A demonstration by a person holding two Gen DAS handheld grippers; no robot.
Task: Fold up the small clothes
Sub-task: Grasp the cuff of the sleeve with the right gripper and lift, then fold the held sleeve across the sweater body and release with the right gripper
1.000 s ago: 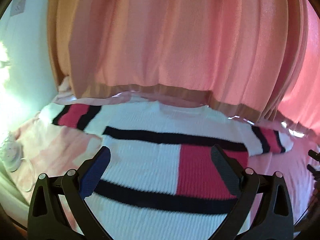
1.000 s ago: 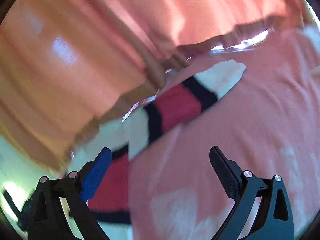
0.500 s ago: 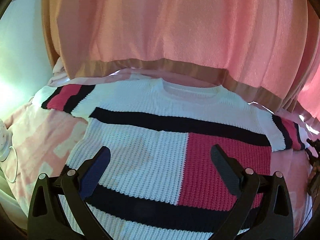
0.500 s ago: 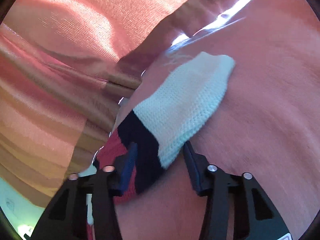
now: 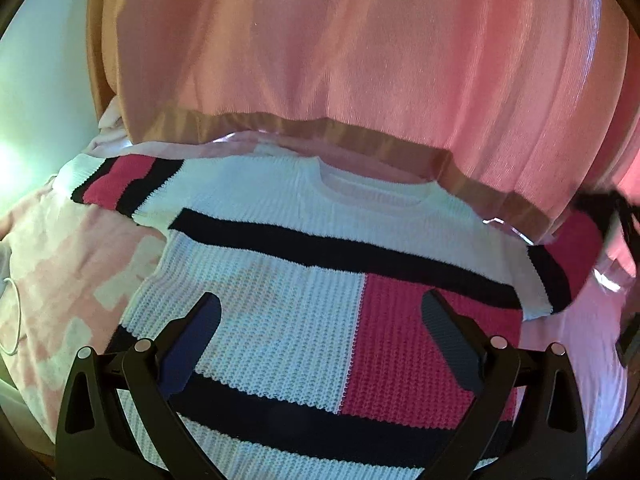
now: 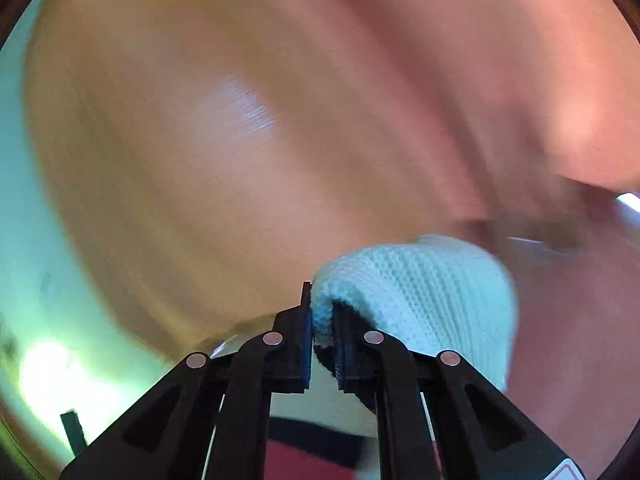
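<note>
A small knit sweater (image 5: 280, 320), white with black stripes and pink blocks, lies flat, front up, on a pink bedspread (image 5: 68, 272). My left gripper (image 5: 320, 324) is open and empty, hovering over the sweater's lower body. My right gripper (image 6: 322, 320) is shut on the white cuff end of the sweater's right sleeve (image 6: 420, 288) and holds it lifted. In the left wrist view that sleeve (image 5: 576, 252) rises off the bed at the far right, with the right gripper a dark blur (image 5: 608, 208) there.
A pink curtain with a tan hem (image 5: 360, 60) hangs right behind the bed, close to the sweater's collar. A pale wall (image 5: 40, 92) is at the left. A white cable (image 5: 12, 312) lies at the bed's left edge.
My right gripper closed on the right sleeve's cuff and lifted it off the bed. My left gripper moved slightly closer over the sweater and stayed open.
</note>
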